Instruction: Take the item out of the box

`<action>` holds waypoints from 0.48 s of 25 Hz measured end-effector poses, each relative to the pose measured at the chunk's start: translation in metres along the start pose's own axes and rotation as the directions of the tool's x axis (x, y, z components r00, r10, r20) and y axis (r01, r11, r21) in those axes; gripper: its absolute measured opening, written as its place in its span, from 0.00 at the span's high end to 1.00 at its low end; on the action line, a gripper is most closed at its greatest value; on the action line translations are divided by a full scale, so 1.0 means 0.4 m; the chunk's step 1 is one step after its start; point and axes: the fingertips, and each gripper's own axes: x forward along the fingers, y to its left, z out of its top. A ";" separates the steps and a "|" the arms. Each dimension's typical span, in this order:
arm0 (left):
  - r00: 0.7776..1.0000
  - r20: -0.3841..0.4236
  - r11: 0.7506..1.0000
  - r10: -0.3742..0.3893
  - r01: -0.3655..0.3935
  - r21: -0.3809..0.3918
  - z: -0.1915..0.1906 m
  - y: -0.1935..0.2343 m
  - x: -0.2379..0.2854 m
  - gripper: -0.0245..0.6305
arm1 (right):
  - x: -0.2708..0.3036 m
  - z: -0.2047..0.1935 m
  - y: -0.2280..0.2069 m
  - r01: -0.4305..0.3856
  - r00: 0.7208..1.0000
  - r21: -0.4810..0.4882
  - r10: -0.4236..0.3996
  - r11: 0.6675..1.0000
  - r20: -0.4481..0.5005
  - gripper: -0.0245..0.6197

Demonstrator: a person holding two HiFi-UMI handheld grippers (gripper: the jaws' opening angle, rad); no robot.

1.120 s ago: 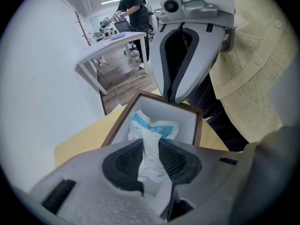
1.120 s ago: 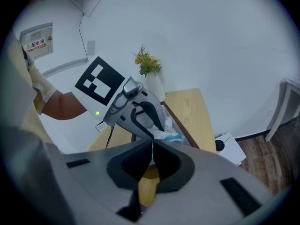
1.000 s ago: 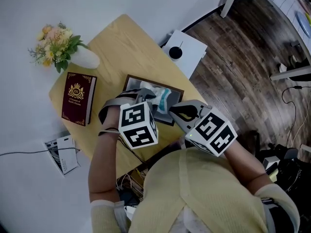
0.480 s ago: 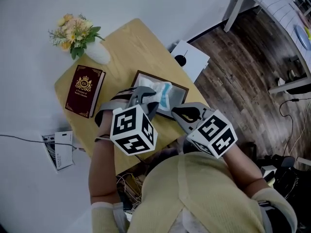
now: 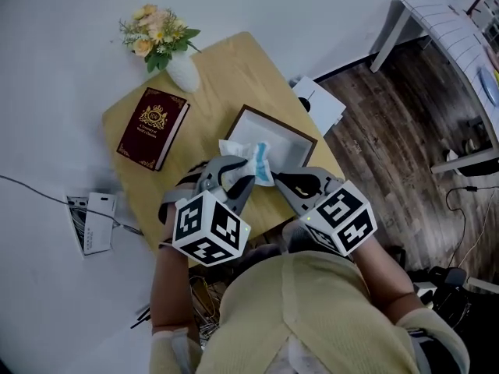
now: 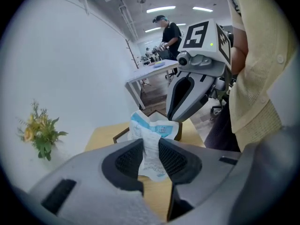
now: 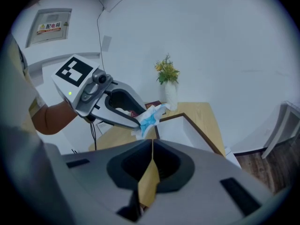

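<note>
One wooden table (image 5: 226,76), one open box (image 5: 282,123), one white-and-blue packet (image 5: 253,156), one red book (image 5: 153,127), one vase (image 5: 183,72), one bunch of flowers (image 5: 156,33), one white device (image 5: 90,223) on the floor, two grippers: left gripper (image 5: 228,166), right gripper (image 5: 281,180).

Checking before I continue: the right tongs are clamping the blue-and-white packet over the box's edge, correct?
No. The left tongs clamp the blue-and-white packet over the box's edge, as the left gripper view shows; the right tongs are shut on nothing.
</note>
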 end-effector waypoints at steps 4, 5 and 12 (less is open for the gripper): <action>0.997 0.032 0.990 0.072 -0.067 -0.124 -0.032 -0.004 -0.034 0.78 | 0.004 0.007 0.022 0.007 1.000 -0.008 -0.007 1.000 0.006 0.91; 0.995 0.039 0.984 0.090 -0.083 -0.155 -0.041 -0.004 -0.043 0.78 | 0.006 0.009 0.028 0.008 1.000 -0.011 -0.008 1.000 0.006 0.91; 0.964 0.090 0.919 0.249 -0.206 -0.337 -0.086 0.007 -0.106 0.78 | 0.032 0.028 0.074 0.004 1.000 -0.038 -0.003 0.999 0.015 0.91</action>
